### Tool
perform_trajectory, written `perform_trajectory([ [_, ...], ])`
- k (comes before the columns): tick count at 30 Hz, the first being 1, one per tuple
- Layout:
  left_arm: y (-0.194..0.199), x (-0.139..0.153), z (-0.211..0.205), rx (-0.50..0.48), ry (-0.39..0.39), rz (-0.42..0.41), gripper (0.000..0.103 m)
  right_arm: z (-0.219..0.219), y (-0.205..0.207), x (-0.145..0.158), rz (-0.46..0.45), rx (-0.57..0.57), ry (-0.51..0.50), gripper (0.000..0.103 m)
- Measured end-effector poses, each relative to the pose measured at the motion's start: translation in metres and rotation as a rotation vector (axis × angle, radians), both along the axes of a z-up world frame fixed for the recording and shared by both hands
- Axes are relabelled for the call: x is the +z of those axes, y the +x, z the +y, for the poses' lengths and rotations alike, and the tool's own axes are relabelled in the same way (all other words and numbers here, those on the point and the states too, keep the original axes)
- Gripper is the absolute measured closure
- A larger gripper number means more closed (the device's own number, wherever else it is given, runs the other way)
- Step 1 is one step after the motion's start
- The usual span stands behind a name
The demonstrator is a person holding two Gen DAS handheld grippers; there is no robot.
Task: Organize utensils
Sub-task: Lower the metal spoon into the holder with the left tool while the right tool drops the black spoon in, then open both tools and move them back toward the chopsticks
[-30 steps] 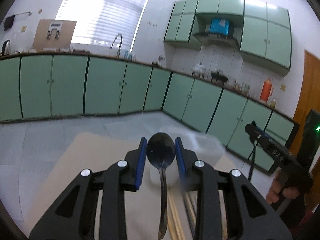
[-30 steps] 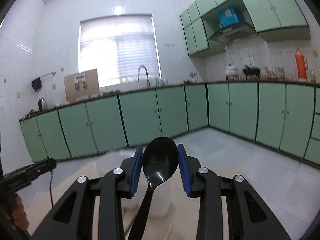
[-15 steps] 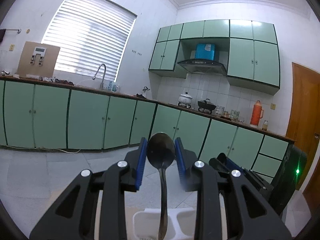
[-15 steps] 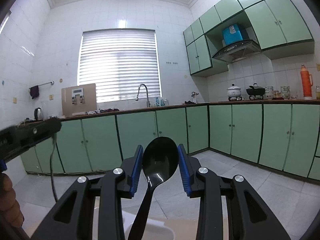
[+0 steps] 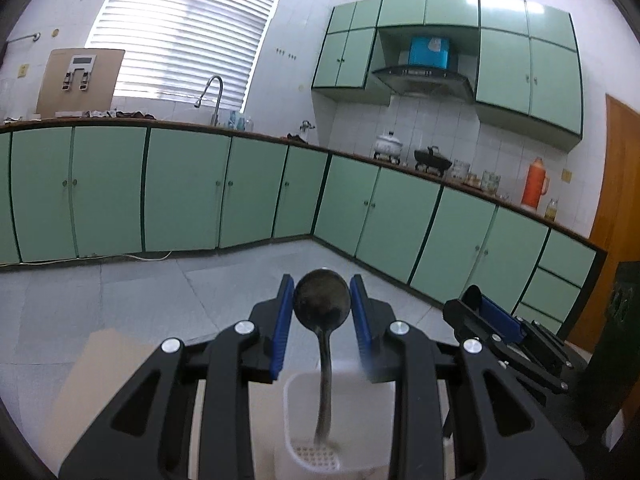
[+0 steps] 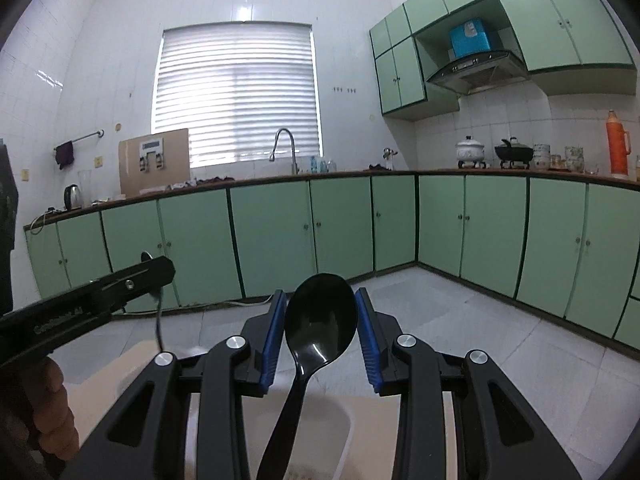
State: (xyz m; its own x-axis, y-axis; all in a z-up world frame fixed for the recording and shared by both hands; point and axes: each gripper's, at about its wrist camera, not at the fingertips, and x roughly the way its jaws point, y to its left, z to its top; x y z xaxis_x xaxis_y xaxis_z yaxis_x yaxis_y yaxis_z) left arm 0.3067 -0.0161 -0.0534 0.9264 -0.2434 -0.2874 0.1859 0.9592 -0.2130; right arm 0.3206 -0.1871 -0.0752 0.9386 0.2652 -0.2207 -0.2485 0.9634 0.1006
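Observation:
My left gripper [image 5: 322, 305] is shut on the bowl of a dull metal spoon [image 5: 321, 300]. The spoon's handle hangs down into a white perforated utensil holder [image 5: 318, 450] right below the jaws. In the right wrist view my right gripper [image 6: 321, 314] is shut on the bowl of a black plastic spoon [image 6: 320, 322], its handle slanting down over the white holder's rim [image 6: 346, 420]. The right gripper [image 5: 486, 312] also shows at the right of the left wrist view, and the left gripper [image 6: 100, 292] crosses the left of the right wrist view.
The holder stands on a light wooden table [image 5: 92, 380]. A hand [image 6: 48, 404] grips the left tool. Beyond lie a grey tiled floor [image 6: 500, 344], green base cabinets [image 5: 184, 192], a counter with a sink tap [image 6: 284, 148] and an orange thermos [image 5: 535, 186].
Both grippers travelled with their spoons over the table until the white holder came under them. The left spoon's handle now dips into the holder. Neither grip changed.

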Motion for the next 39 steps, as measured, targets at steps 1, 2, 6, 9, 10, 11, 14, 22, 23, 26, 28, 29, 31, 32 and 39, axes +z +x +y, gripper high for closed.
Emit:
perform_trajectory([
  [1,-0.001,-0.003,0.002,0.0,0.001,0.008,0.075,0.001,-0.002,-0.002,0.006,0.005,0.0,0.068],
  [2,-0.002,-0.005,0.004,0.003,0.0,0.017,0.075,0.001,-0.003,-0.005,0.018,0.014,-0.002,0.068],
  [6,-0.01,-0.01,0.013,0.012,-0.006,0.03,0.073,0.002,-0.009,-0.01,0.047,0.031,0.001,0.067],
  [9,-0.019,-0.01,0.015,0.019,0.002,0.032,0.066,0.0,-0.017,-0.011,0.058,0.034,0.012,0.06],
  [10,-0.022,-0.009,0.016,0.021,0.005,0.032,0.064,-0.002,-0.02,-0.011,0.061,0.03,0.016,0.054],
  [11,-0.026,-0.008,0.017,0.022,0.01,0.032,0.063,-0.004,-0.025,-0.011,0.061,0.024,0.02,0.051],
  [14,-0.044,-0.006,0.021,0.027,0.023,0.042,0.056,-0.012,-0.04,-0.009,0.078,0.002,0.037,0.043],
  [22,-0.097,-0.024,0.034,0.056,0.064,0.167,0.031,-0.032,-0.099,-0.021,0.206,-0.082,0.039,0.011],
  [23,-0.104,-0.029,0.035,0.054,0.071,0.192,0.029,-0.034,-0.107,-0.026,0.238,-0.1,0.036,0.009],
  [26,-0.126,-0.044,0.036,0.045,0.104,0.257,0.02,-0.037,-0.126,-0.04,0.33,-0.118,0.023,0.006],
  [28,-0.139,-0.053,0.035,0.036,0.133,0.304,0.017,-0.037,-0.137,-0.049,0.383,-0.115,0.014,0.006],
  [29,-0.144,-0.058,0.036,0.038,0.14,0.324,0.017,-0.036,-0.143,-0.053,0.404,-0.121,0.009,0.006],
  [31,-0.154,-0.068,0.037,0.03,0.145,0.378,0.015,-0.034,-0.155,-0.062,0.442,-0.122,-0.001,0.006],
  [32,-0.159,-0.072,0.038,0.023,0.146,0.399,0.015,-0.033,-0.163,-0.067,0.468,-0.124,-0.003,0.006],
  [39,-0.191,-0.095,0.031,0.023,0.205,0.48,0.015,-0.036,-0.207,-0.09,0.552,-0.152,0.002,0.009],
])
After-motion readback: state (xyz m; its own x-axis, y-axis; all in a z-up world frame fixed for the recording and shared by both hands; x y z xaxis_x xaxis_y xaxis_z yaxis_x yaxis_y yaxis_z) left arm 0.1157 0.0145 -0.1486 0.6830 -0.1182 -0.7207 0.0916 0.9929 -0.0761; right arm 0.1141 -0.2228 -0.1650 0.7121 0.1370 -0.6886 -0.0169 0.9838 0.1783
